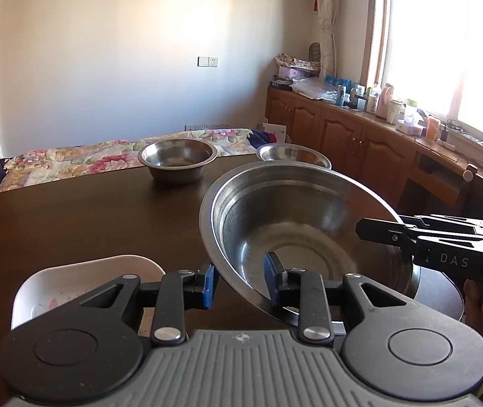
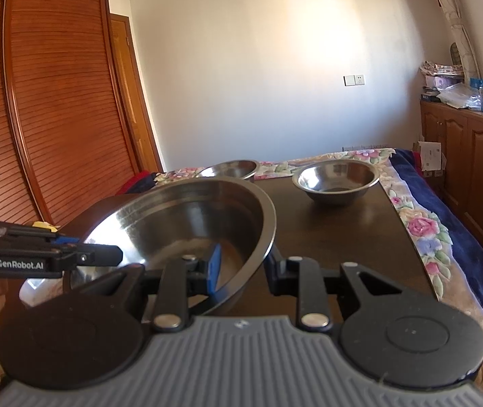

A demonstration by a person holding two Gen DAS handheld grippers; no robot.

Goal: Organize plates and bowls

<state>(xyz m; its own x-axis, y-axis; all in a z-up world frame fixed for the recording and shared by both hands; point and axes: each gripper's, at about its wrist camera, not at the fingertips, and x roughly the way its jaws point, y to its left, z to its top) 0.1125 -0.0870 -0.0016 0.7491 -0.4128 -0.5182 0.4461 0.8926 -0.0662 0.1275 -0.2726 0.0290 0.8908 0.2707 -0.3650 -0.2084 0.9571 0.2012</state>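
Note:
A large steel basin point(image 1: 309, 224) point(image 2: 180, 217) hangs tilted over the dark wooden table point(image 1: 72, 220) point(image 2: 343, 230), held from two sides. My left gripper point(image 1: 239, 283) is shut on its near rim, one blue pad inside the wall and one outside. It shows from the side in the right wrist view as the left gripper point(image 2: 105, 257). My right gripper point(image 2: 243, 269) is shut on the opposite rim and reaches in from the right as the right gripper point(image 1: 377, 234). A white square dish point(image 1: 82, 281) point(image 2: 29, 288) lies partly under the basin. Two smaller steel bowls point(image 1: 177, 159) point(image 1: 292, 156) stand at the table's far edge.
Beyond the table lies a bed with a floral cover point(image 1: 82, 159) point(image 2: 421, 230). Wooden cabinets point(image 1: 343, 135) with cluttered tops run under the window on the right. A chair back point(image 1: 468, 176) stands near the table's right side. A slatted wardrobe point(image 2: 38, 101) fills the left.

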